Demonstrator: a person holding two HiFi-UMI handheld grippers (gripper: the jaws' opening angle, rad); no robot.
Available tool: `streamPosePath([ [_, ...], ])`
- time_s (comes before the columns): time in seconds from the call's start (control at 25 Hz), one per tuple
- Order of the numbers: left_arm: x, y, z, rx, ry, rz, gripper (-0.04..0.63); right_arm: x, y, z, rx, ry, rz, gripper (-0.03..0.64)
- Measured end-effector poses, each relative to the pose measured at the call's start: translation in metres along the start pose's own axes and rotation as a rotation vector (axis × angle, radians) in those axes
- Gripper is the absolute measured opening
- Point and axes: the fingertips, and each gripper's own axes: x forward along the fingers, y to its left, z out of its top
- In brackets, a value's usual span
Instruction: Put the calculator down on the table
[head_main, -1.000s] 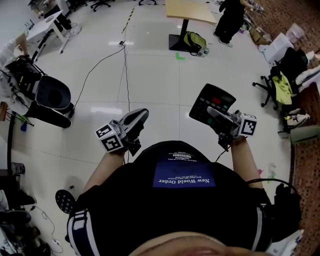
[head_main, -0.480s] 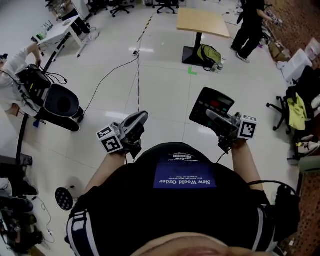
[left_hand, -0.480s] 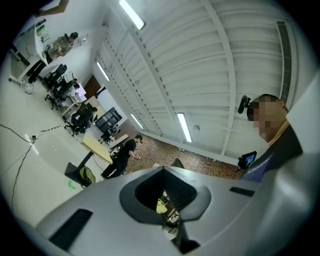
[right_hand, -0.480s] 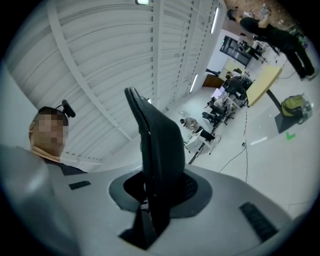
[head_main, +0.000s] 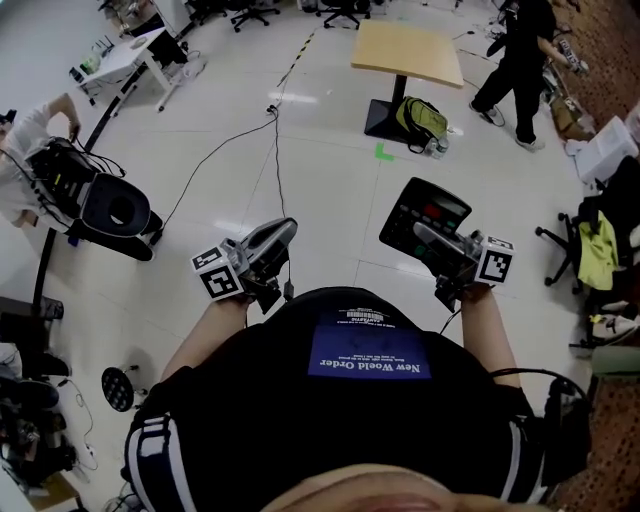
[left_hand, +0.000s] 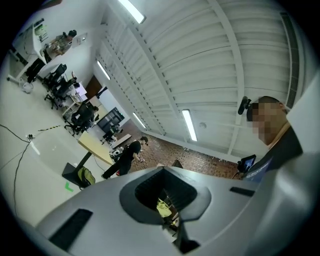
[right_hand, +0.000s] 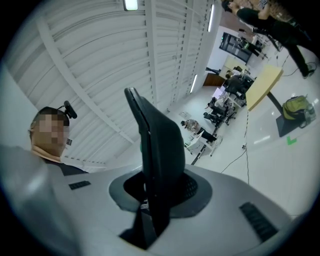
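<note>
While the calculator (head_main: 425, 212) is pinched in my right tongs (head_main: 428, 236), up over the floor (head_main: 330, 150) and well apart from the desk (head_main: 405, 45), I should carry it there slowly. I think it is best to lay it flat, away from the desk's edges, and only then let go. My left tongs (head_main: 283, 230) are pressed together on nothing. Both tongs stick out in front of my belly, pointing ahead, about level.
</note>
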Motion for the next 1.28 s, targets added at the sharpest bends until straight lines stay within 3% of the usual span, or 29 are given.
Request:
streamPosePath([
  [0.32, 0.05, 0.051, 0.011, -0.041, 0.061, -0.092, 0.008, -0.002, -0.039, 0.021, -0.002, -0.044, -0.103, 0.071],
  [0.52, 0.086, 0.106, 0.051, -0.058, 0.075, -0.193, 0.008, 0.028, -0.064, 0.063, -0.047, -0.107, -0.171, 0.071],
  [0.76, 0.098, 0.18, 0.118, 0.009, 0.132, -0.246, 0.008, 0.095, -0.102, 0.101, -0.073, -0.16, -0.224, 0.071],
  [1.0, 0.107, 0.256, 0.162, 0.057, 0.143, -0.206, 0.008, 0.149, -0.145, 0.134, -0.06, -0.18, -0.235, 0.071],
  [1.16, 0.12, 0.29, 0.166, 0.095, 0.166, -0.147, 0.008, 0.165, -0.17, 0.16, -0.033, -0.166, -0.224, 0.071],
  [1.28, 0.135, 0.312, 0.169, 0.078, 0.166, -0.117, 0.008, 0.17, -0.198, 0.179, -0.018, -0.149, -0.208, 0.071],
])
